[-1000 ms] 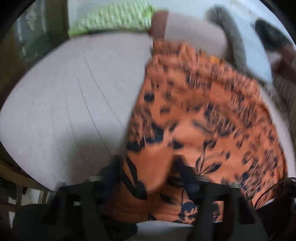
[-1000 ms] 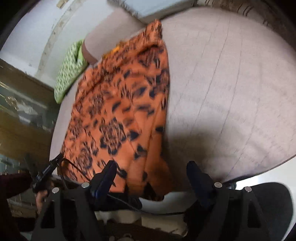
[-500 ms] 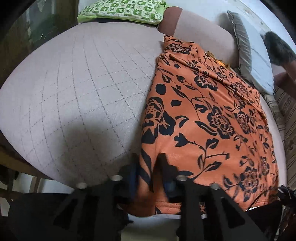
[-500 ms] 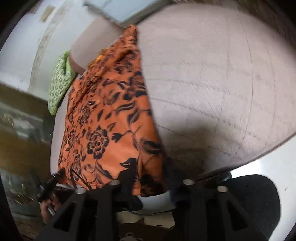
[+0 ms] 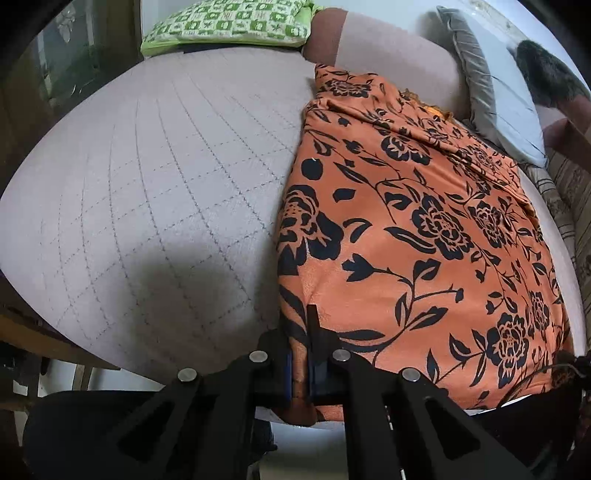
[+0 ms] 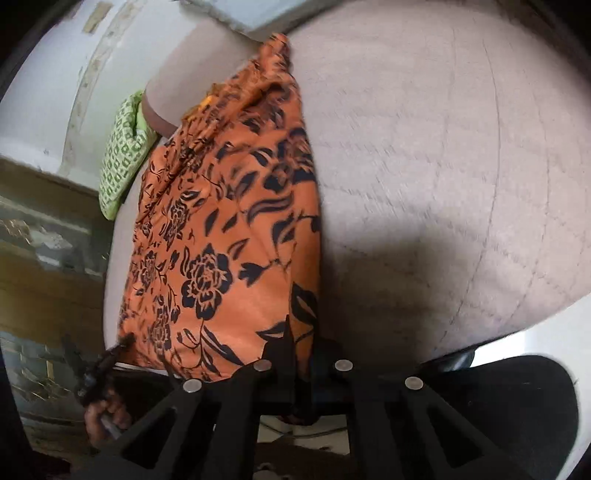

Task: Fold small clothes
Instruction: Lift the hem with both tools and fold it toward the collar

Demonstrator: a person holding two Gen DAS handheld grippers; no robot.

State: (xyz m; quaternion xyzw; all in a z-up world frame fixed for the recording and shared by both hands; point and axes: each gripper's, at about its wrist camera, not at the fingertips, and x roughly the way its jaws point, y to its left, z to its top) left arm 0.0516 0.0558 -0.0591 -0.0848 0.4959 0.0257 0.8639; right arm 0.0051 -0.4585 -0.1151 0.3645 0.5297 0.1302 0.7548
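The garment (image 5: 424, 236) lay on the bed (image 5: 166, 184), its far end against the bolster (image 5: 388, 55); one pillow (image 5: 229, 22) sat behind the bed's left part, another (image 5: 491, 99) right of the bolster

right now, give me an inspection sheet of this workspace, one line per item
surface: pale quilted cushion, bare beside the cloth
job's things: orange floral garment spread flat, near edge at the cushion's front
clutter: green checked pillow and grey pillow at the back
grippers: left gripper shut on the garment's near left corner; right gripper shut on its near right corner; both jaws have just been closing
cables: thin black cable by the garment's right corner
surroundings: white wall, dark wooden furniture
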